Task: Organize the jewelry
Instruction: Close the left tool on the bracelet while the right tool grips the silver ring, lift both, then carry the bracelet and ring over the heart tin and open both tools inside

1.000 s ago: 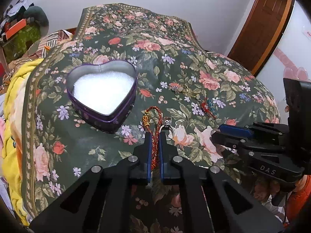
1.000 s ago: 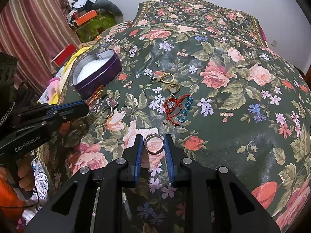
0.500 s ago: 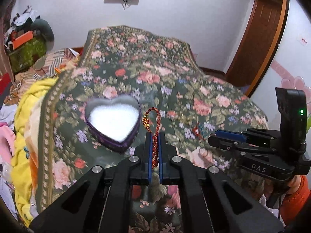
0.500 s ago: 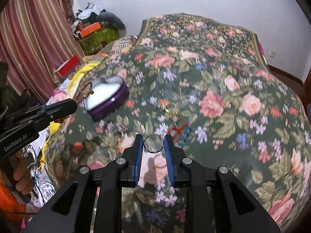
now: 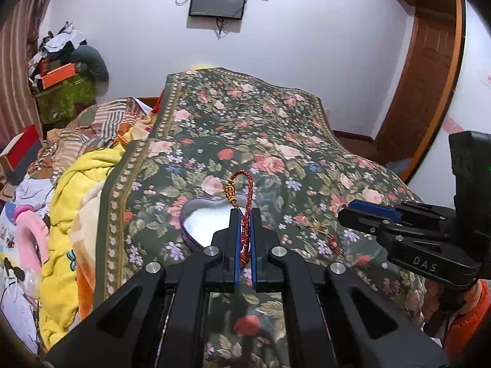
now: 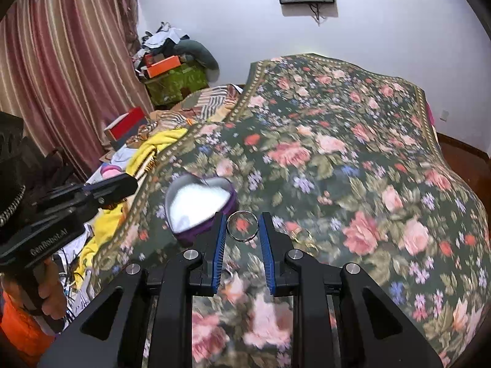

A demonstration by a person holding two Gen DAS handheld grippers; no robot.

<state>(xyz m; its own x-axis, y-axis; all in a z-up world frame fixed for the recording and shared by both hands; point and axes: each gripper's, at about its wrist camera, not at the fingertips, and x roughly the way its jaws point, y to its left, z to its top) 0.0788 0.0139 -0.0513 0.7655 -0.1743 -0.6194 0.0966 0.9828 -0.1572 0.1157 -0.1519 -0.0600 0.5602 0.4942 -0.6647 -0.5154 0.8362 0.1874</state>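
My left gripper (image 5: 244,211) is shut on a red braided cord bracelet (image 5: 245,190) with gold beads and holds it high above the bed, over the purple heart-shaped tin (image 5: 202,224) with white lining. My right gripper (image 6: 242,219) is shut on a silver ring (image 6: 242,226) and holds it in the air just right of the tin (image 6: 199,205). A gold ring (image 5: 319,227) and a red beaded piece (image 5: 336,243) lie on the floral bedspread (image 5: 245,122) to the right of the tin. The right gripper also shows in the left wrist view (image 5: 365,214), the left one in the right wrist view (image 6: 122,184).
A yellow blanket (image 5: 76,214) and striped cloth (image 5: 101,122) are heaped at the bed's left side. Boxes and clothes (image 6: 172,70) stand in the far left corner by the curtain (image 6: 61,76). A wooden door (image 5: 429,76) is on the right, a screen (image 5: 218,0) on the wall.
Both grippers have risen well above the bed with their pieces. The bracelet came up off the bedspread and now hangs over the tin; the tin looks smaller and farther.
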